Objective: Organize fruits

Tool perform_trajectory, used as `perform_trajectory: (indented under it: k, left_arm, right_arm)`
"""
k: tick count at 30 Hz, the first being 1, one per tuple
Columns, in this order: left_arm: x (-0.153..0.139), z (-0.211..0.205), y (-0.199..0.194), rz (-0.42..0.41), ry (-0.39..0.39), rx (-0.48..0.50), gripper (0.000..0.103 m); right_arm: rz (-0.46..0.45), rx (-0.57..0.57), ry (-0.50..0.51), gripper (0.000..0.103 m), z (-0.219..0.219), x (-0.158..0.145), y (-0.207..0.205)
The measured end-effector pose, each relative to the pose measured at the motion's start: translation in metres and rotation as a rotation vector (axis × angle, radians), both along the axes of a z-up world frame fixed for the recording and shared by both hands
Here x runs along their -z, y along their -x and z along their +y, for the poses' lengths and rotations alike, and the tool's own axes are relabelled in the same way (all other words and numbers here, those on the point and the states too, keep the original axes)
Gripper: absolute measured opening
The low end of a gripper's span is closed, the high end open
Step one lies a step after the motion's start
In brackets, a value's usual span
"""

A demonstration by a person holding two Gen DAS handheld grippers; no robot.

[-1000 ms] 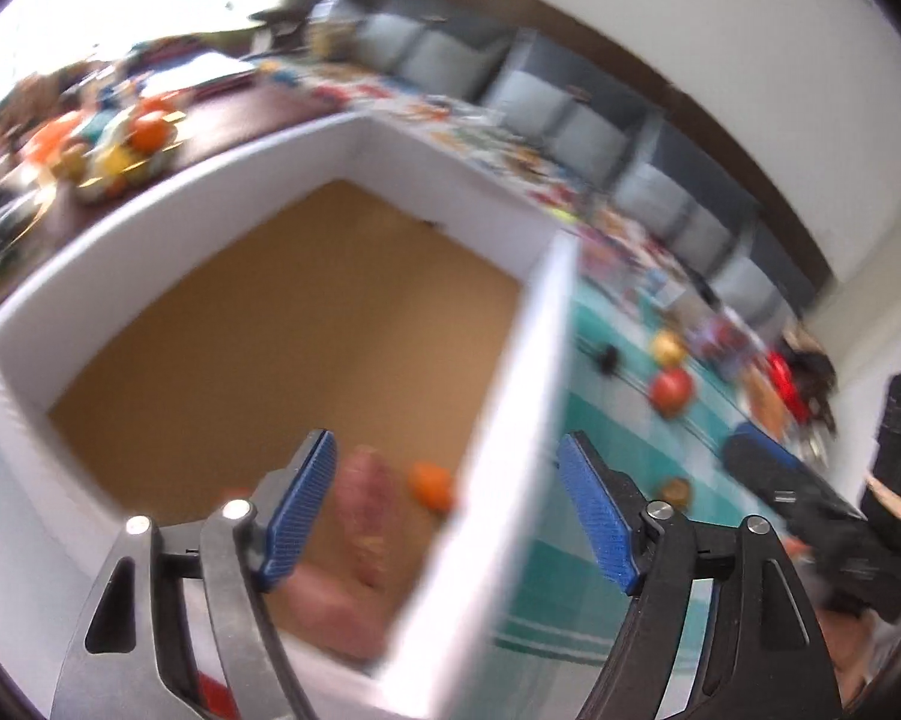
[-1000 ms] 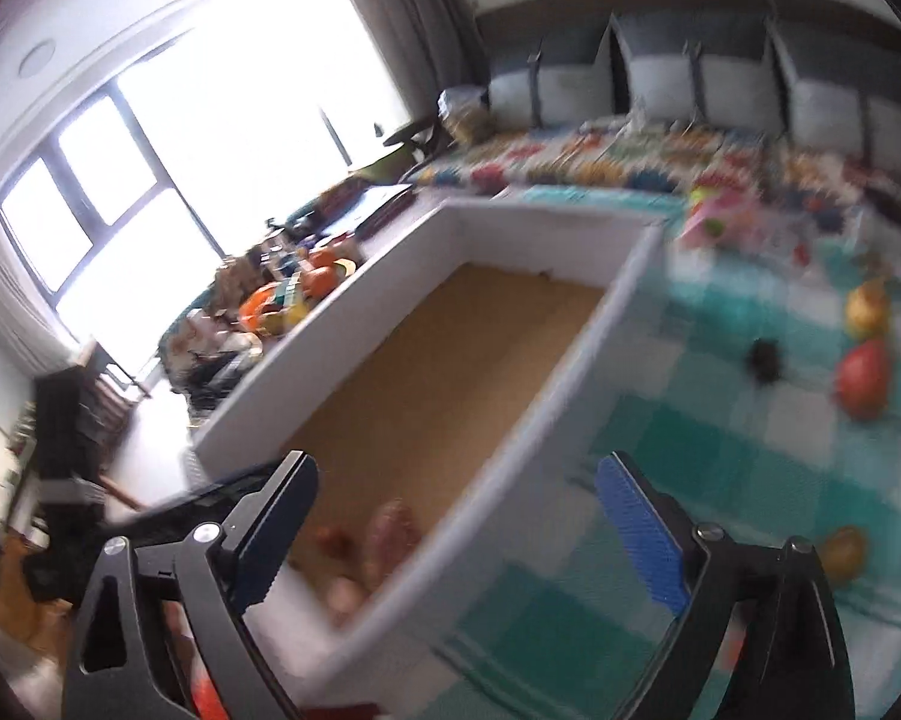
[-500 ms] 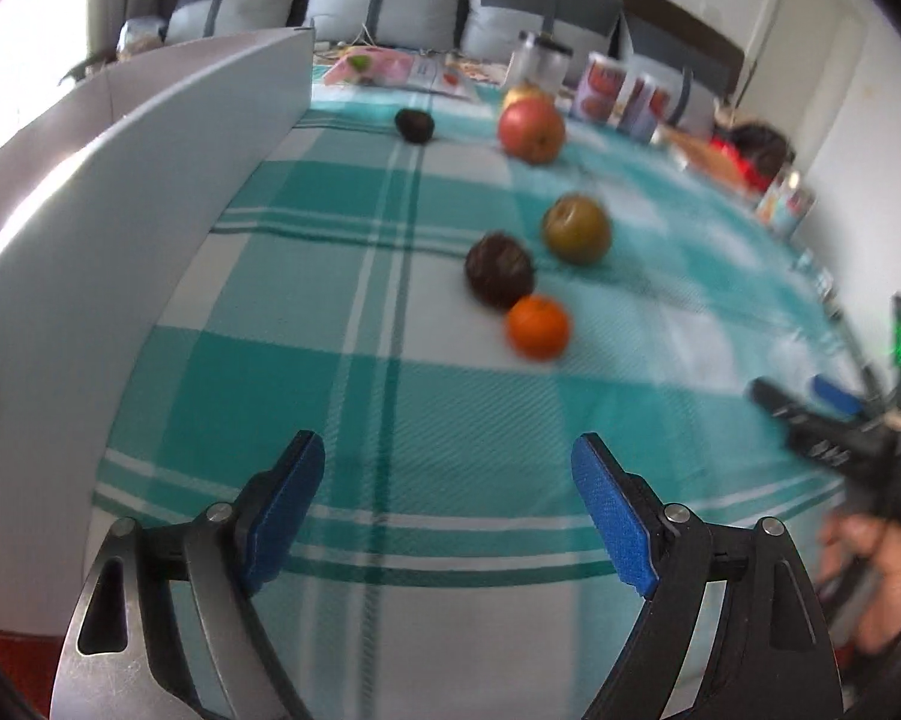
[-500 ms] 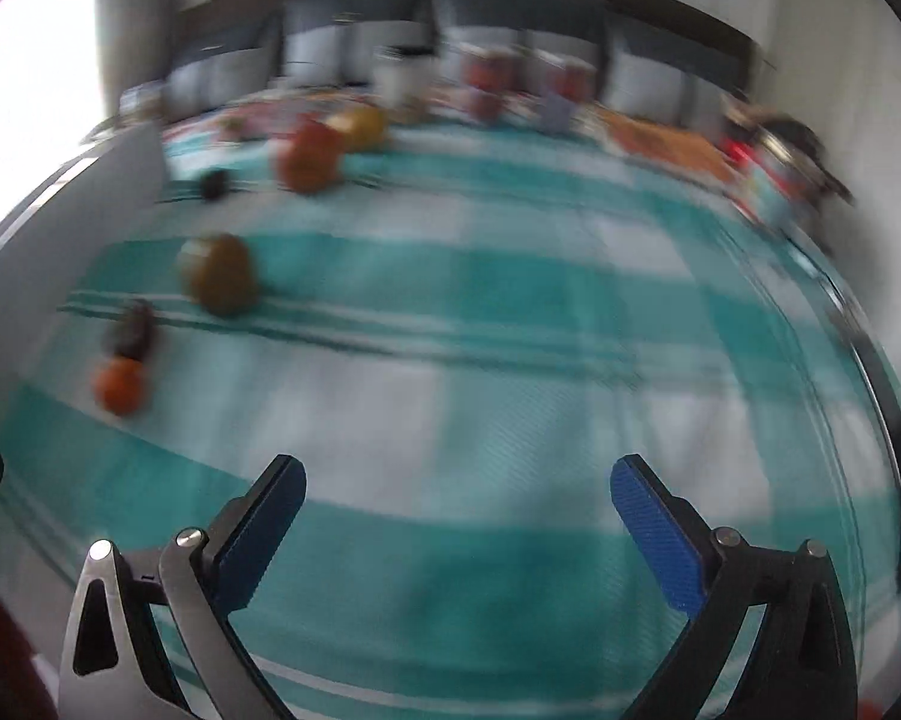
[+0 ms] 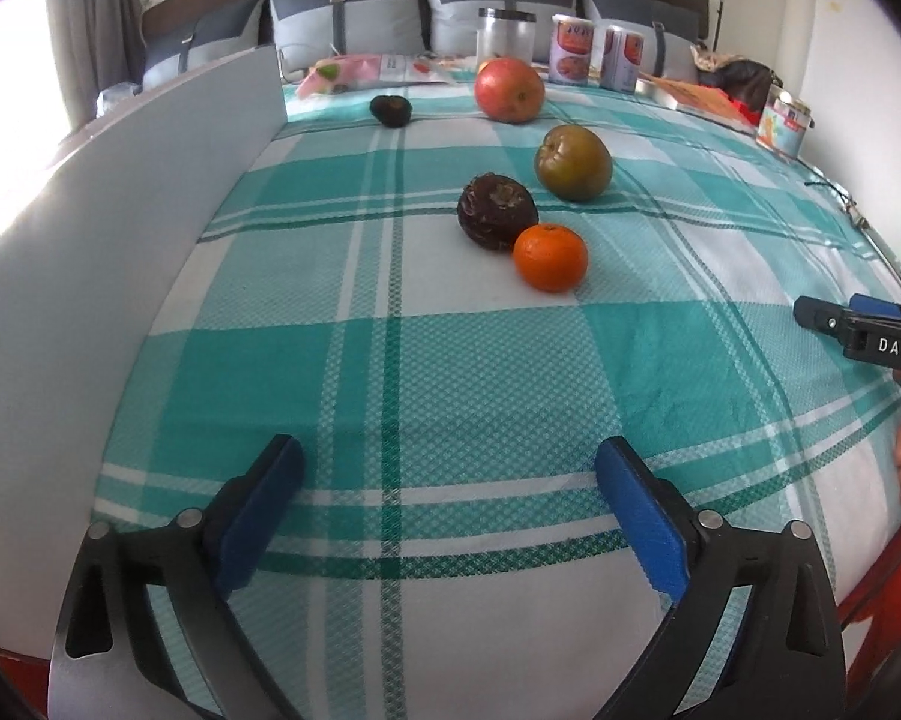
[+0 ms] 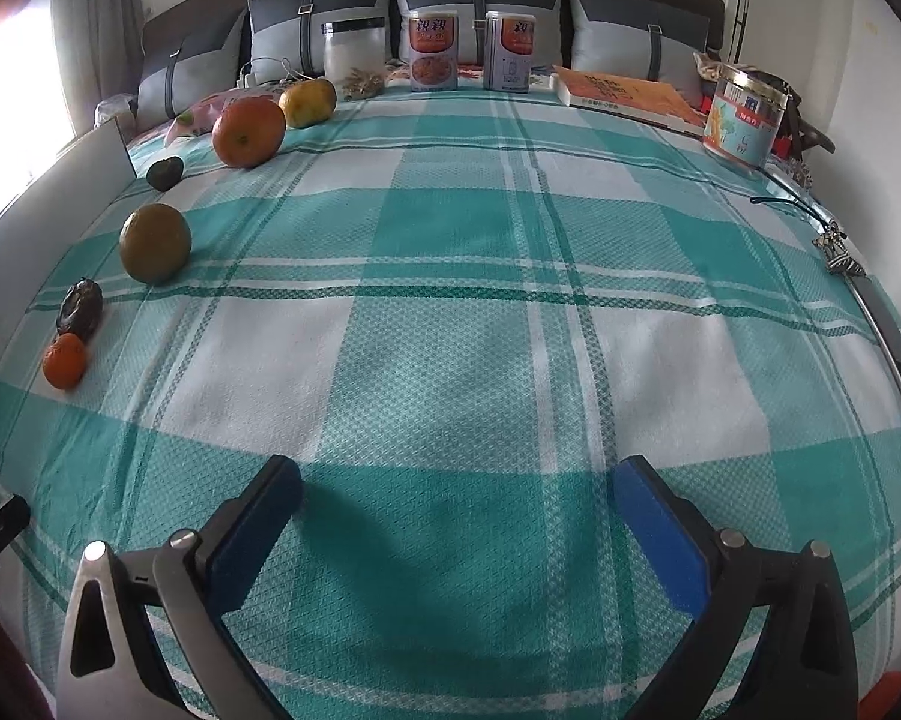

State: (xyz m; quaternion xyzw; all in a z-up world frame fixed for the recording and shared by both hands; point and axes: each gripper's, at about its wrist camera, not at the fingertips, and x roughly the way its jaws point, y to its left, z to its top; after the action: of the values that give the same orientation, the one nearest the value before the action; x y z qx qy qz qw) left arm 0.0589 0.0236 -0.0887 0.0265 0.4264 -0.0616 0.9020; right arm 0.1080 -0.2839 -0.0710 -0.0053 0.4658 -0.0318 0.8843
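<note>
Both claws wide and empty above the checked cloth; fruit loose on the bench.

Left claw [image 5: 447, 495] hangs over bare teal-and-white cloth [image 5: 450, 372]; ahead lie the orange mandarin [image 5: 550, 257] touching a dark wrinkled fruit [image 5: 497, 212], a green-brown fruit [image 5: 572, 162] just beyond, a red apple [image 5: 509, 89] and small dark avocado [image 5: 391, 110] farther back; white box wall [image 5: 120, 228] stands left; right claw [image 6: 459, 507] spread, fruit well to its left.

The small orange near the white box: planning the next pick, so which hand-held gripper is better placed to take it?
Left, probably. The small orange lies almost straight ahead of the open left hand-held gripper, beside the white box. For the open right hand-held gripper it sits far off to the left.
</note>
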Motion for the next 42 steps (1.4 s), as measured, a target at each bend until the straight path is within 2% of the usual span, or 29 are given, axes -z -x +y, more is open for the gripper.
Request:
perform_trajectory:
  k: [42]
  left_arm:
    - [0.0016,-0.0021,-0.0038,0.005,-0.005,0.005,0.1]
  right_arm:
    - [0.001,0.0,-0.001,0.103,-0.0003,-0.0004,-0.0002]
